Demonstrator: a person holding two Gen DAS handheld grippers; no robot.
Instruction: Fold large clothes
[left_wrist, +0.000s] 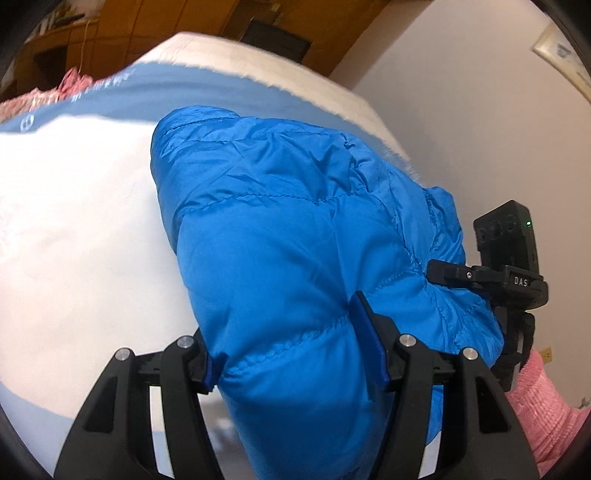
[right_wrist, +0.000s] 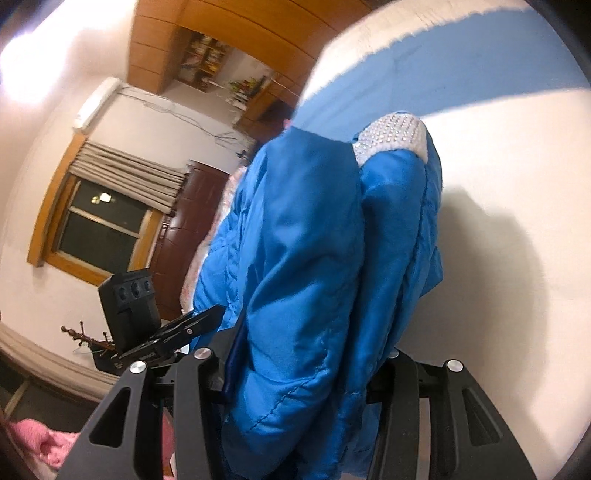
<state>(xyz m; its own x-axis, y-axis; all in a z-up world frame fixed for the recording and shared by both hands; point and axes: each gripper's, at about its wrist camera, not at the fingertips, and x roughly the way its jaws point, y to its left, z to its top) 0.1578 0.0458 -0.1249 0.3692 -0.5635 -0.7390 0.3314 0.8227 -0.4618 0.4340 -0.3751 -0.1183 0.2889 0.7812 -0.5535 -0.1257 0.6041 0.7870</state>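
A bright blue quilted puffer jacket hangs bunched over a bed with a white and light blue cover. My left gripper is shut on a thick fold of the jacket, with the fabric bulging between its jaws. My right gripper is shut on another bunch of the same jacket, which drapes forward from the jaws. A white studded trim shows at the jacket's far end. The right gripper also shows in the left wrist view, at the jacket's right edge.
The bed cover fills the right of the right wrist view. Pink patterned bedding lies at the bed's far left. A pink sleeve shows at the lower right. A window, dark door and wooden cabinets stand beyond.
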